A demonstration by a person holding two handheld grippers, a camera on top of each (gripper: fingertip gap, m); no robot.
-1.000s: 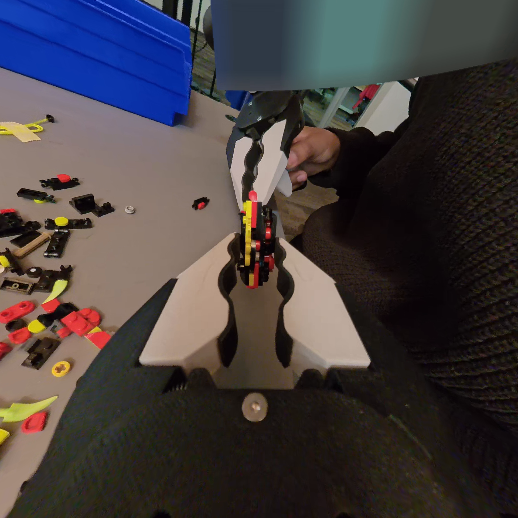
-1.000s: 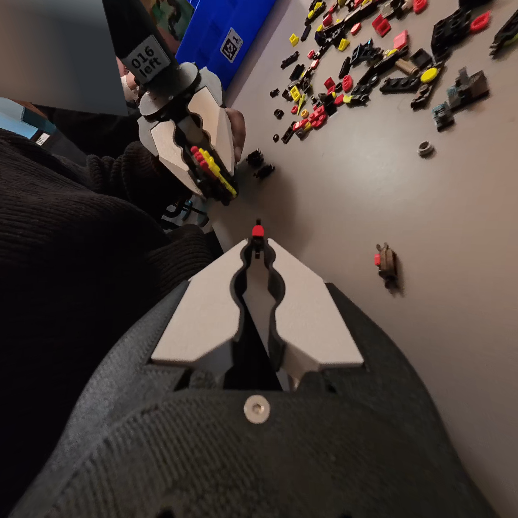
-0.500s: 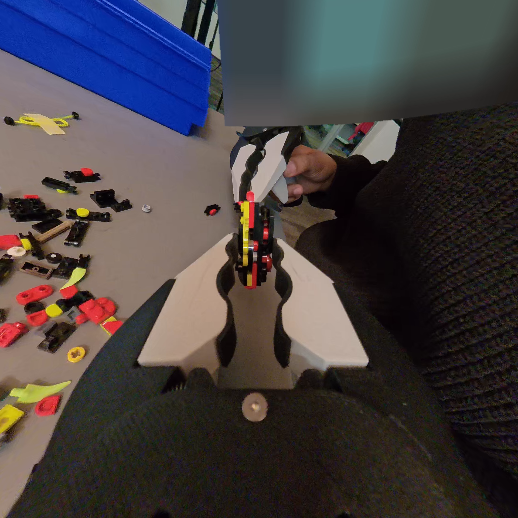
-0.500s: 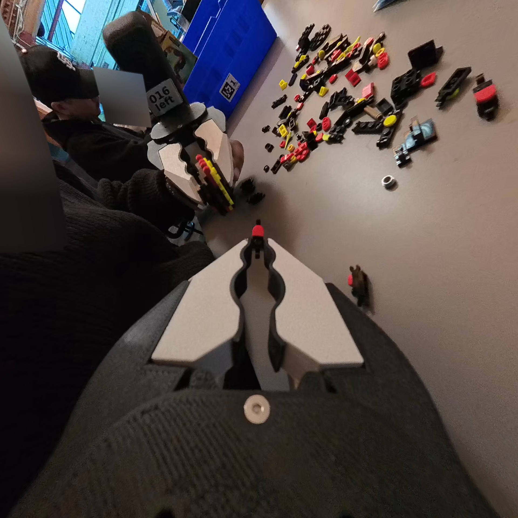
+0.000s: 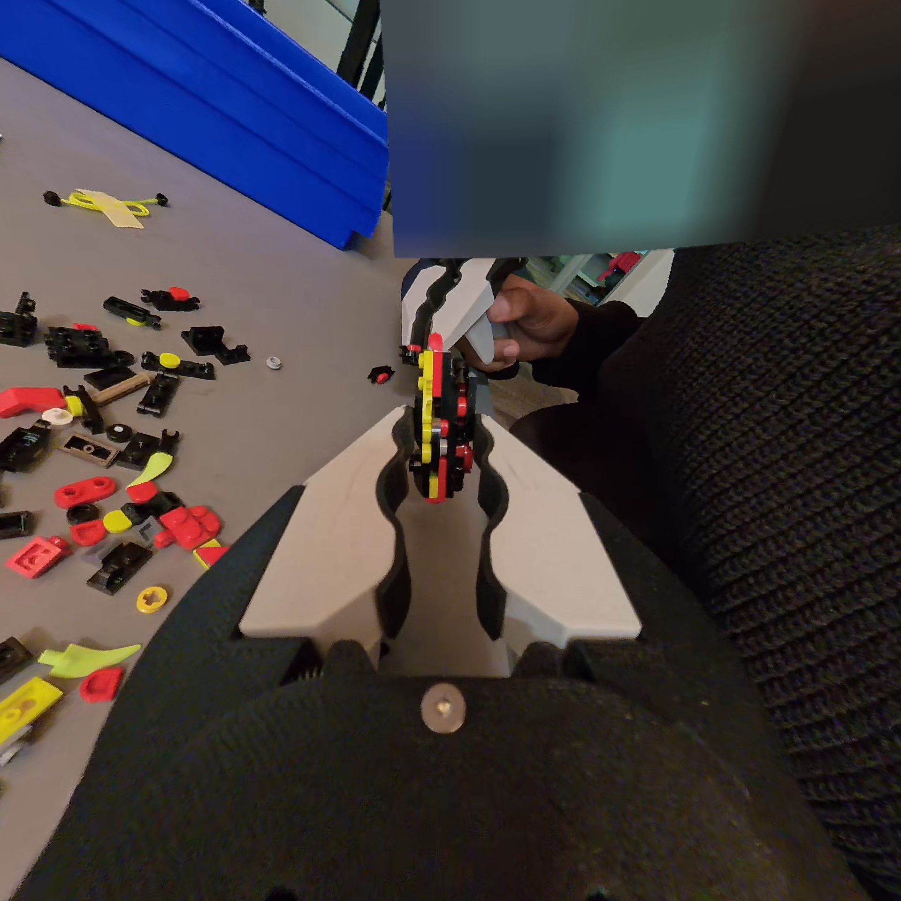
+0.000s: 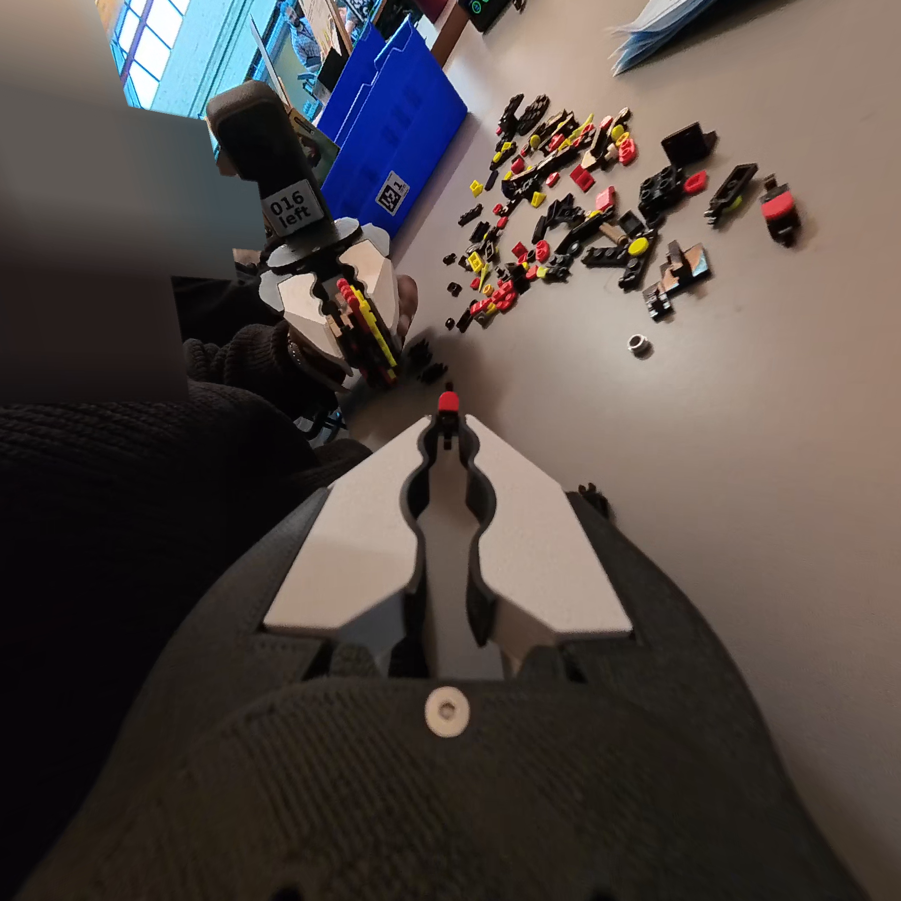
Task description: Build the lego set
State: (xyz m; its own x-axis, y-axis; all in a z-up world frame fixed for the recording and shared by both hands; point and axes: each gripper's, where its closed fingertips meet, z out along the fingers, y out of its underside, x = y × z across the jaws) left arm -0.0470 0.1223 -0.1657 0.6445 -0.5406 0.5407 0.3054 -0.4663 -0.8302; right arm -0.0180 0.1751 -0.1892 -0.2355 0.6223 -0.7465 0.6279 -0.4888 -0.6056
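Left wrist view, listed large to small: grey table (image 5: 273, 273) below both claws; blue bin (image 5: 205, 112) far beyond our left claw (image 5: 441, 429); loose bricks (image 5: 122, 439) scattered off to its left. Our left claw is clamped on a brick stack (image 5: 441, 429), black, red and yellow, standing on edge between the pads: we judge it light, stiff, apt to split at the seams, best gripped on its flat faces. Our right claw (image 6: 446, 426), just beyond the stack's far end, pinches a small red-tipped piece (image 6: 447, 404).
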